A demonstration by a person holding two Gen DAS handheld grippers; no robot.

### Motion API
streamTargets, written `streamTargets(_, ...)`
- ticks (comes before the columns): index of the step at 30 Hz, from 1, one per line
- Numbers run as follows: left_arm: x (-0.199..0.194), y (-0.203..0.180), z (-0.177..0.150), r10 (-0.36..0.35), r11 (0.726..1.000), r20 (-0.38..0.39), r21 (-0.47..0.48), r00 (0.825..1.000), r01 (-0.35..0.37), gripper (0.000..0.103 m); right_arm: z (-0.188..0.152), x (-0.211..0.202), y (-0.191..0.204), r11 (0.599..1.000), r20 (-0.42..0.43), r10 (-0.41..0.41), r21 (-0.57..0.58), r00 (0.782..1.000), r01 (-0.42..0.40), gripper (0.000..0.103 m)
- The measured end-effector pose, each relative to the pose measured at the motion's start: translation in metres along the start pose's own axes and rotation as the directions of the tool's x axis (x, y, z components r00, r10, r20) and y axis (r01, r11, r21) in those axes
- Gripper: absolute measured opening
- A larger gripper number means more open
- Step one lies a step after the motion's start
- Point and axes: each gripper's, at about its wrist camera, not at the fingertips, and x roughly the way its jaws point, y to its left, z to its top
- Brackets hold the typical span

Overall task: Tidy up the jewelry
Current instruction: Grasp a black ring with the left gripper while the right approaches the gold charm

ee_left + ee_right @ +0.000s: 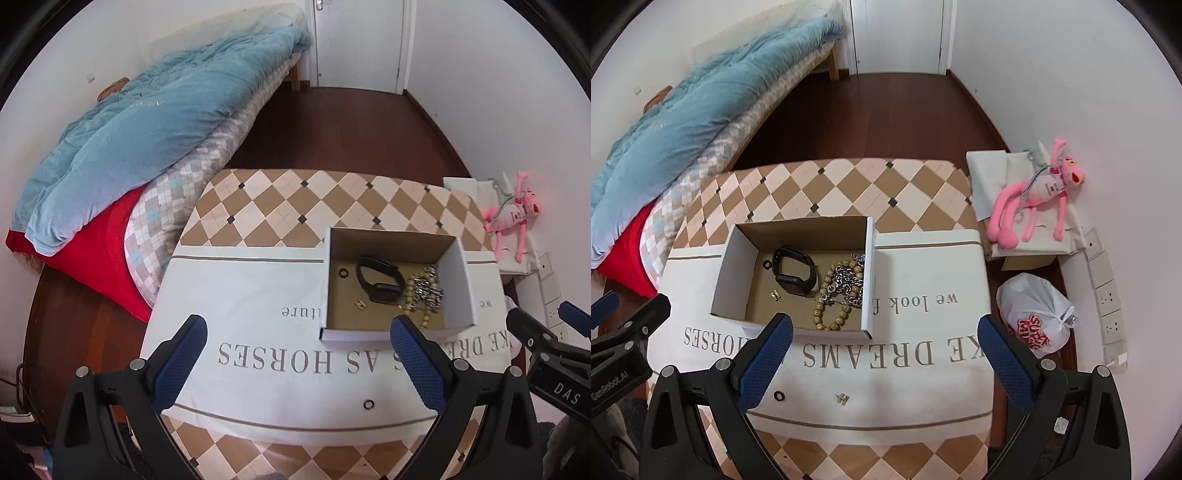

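Left hand-held gripper (299, 354): fingers spread wide, nothing between them, low centre of the left wrist view. Right hand-held gripper (885, 352): likewise spread and empty, low centre of the right wrist view.

Cardboard box (731, 254) sat on the white printed cloth (923, 376) over the checkered bench (849, 184), mid-frame, just above the fingertips in both views. Inside the box: black smartwatch (794, 271), its band looped and its long axis running upper left to lower right; wooden bead bracelet (831, 299) and silver chain (851, 282) tangled together at the right wall; a small black ring (767, 264) and a small gold earring (774, 294) on the left part of the floor.

Outside the box, on the cloth between the right hand-held gripper's fingers: a second black ring (779, 396) beside the left finger, and a gold H-shaped earring (843, 398) to its right, well apart. In the left wrist view the loose ring (368, 404) lay near the right finger.
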Motion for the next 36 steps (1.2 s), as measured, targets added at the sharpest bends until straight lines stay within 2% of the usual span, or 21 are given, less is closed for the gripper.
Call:
streamTargets(8, -0.038, -0.003, -0.012, -0.038, 0.999, 0.051, -0.005, 0.998, 0.039, 0.102, -0.014, -0.049, -0.004, 1.0, 0.101, -0.008, 0.01, 0.995, 0.007, 0.101)
streamTargets(12, -0.049, -0.001, -0.017, -0.016, 1.0, 0.068, -0.01, 0.998, 0.017, 0.102, -0.021, -0.073, -0.002, 1.0, 0.15, -0.002, 0.012, 0.989, 0.0, 0.101)
streamTargets(15, -0.043, 0.002, -0.025, 0.021, 1.0, 0.071, -0.011, 0.997, -0.021, 0.102, -0.03, -0.072, 0.001, 1.0, 0.132, 0.005, 0.005, 0.991, -0.005, 0.101)
streamTargets(18, -0.018, 0.006, -0.04, 0.06, 0.998, 0.025, -0.016, 0.998, -0.06, 0.102, -0.044, -0.048, 0.003, 1.0, 0.071, 0.025, 0.006, 0.997, -0.025, 0.101)
streamTargets(23, 0.032, 0.012, -0.072, 0.09, 0.996, -0.072, -0.006, 0.993, -0.09, 0.102, -0.076, 0.021, 0.007, 0.996, -0.069, 0.089, 0.035, 0.994, -0.087, 0.067)
streamTargets(26, 0.056, 0.014, -0.087, 0.113, 0.994, -0.124, 0.007, 0.986, -0.113, 0.102, -0.094, 0.058, 0.01, 0.99, -0.124, 0.131, 0.058, 0.984, -0.125, 0.059)
streamTargets(28, 0.067, 0.017, -0.094, 0.117, 0.993, -0.151, 0.012, 0.982, -0.116, 0.102, -0.103, 0.072, 0.016, 0.99, -0.133, 0.141, 0.052, 0.981, -0.135, 0.057)
streamTargets(31, 0.079, 0.018, -0.102, 0.119, 0.993, -0.179, 0.016, 0.977, -0.118, 0.102, -0.114, 0.088, 0.028, 0.99, -0.139, 0.14, 0.03, 0.98, -0.137, 0.045)
streamTargets(32, 0.08, 0.017, -0.104, 0.12, 0.993, -0.182, 0.02, 0.976, -0.118, 0.102, -0.116, 0.093, 0.031, 0.991, -0.144, 0.137, 0.02, 0.98, -0.135, 0.037)
streamTargets(33, 0.082, 0.016, -0.105, 0.119, 0.993, -0.167, 0.028, 0.979, -0.116, 0.102, -0.117, 0.097, 0.033, 0.991, -0.153, 0.133, 0.013, 0.979, -0.132, 0.033)
streamTargets(35, 0.084, 0.014, -0.108, 0.124, 0.992, -0.17, 0.041, 0.978, -0.119, 0.102, -0.122, 0.099, 0.038, 0.996, -0.124, 0.085, -0.02, 0.989, -0.088, 0.011)
streamTargets(36, 0.085, 0.013, -0.108, 0.126, 0.992, -0.173, 0.045, 0.977, -0.12, 0.102, -0.124, 0.099, 0.04, 0.996, -0.106, 0.069, -0.04, 0.992, -0.074, 0.007)
